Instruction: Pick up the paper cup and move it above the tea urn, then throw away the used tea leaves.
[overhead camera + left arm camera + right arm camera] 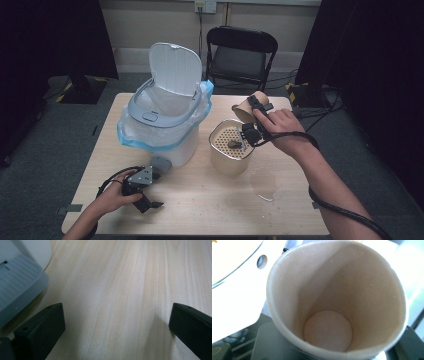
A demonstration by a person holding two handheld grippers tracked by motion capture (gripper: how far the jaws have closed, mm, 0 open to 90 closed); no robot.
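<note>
Nearest the camera, at the table's (200, 210) front left, the left gripper (150, 204) rests on the wood with its jaws spread wide and nothing between them (bare tabletop shows in the gap), just in front of the white bin (165, 117) with its lid up. Further right stands the beige strainer container (230, 146). Above its far rim, the right gripper (255, 106) is clamped on a tilted paper cup (334, 302), empty inside.
</note>
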